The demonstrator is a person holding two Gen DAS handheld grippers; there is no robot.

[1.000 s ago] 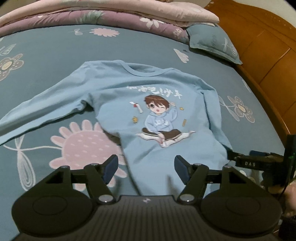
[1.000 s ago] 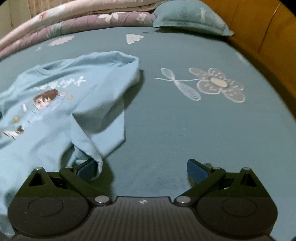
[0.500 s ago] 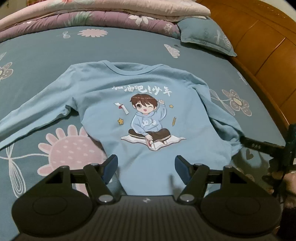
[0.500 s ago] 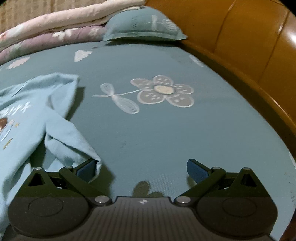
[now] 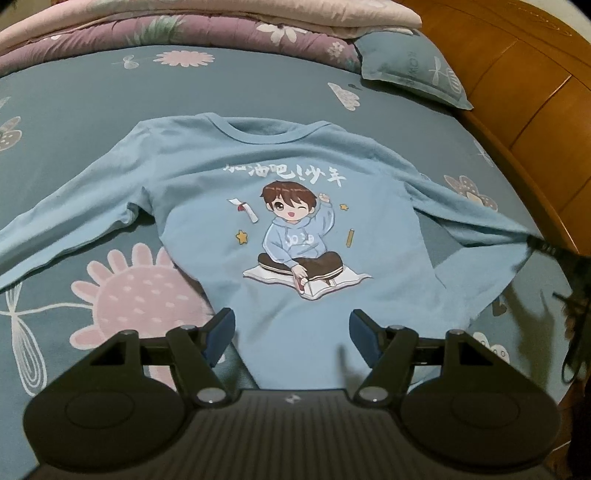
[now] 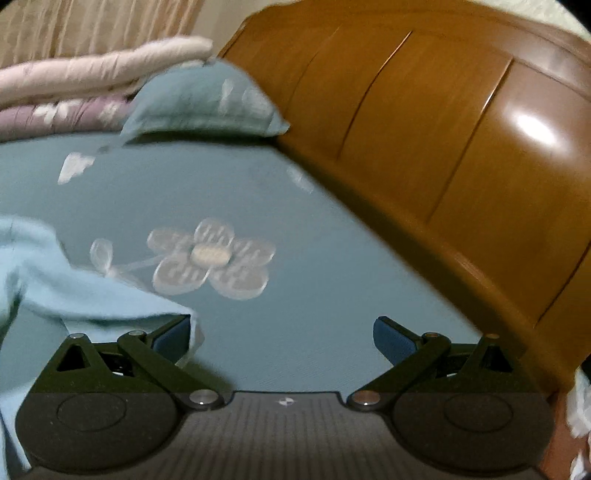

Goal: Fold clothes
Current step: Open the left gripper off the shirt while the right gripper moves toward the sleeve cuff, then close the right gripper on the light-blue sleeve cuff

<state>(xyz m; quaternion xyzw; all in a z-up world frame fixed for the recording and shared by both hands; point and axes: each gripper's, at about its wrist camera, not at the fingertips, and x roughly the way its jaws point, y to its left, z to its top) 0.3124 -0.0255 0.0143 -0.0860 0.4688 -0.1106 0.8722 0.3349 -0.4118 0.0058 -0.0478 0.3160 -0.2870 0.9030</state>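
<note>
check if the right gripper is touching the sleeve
Touching: the right wrist view shows the sleeve draped over one finger of the right gripper.

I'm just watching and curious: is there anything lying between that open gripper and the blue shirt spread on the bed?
No, nothing visible stands in the way. The left gripper hangs open directly over the lower hem of the blue shirt, which lies flat on the bedsheet. The pillow and the quilts sit well behind it.
</note>
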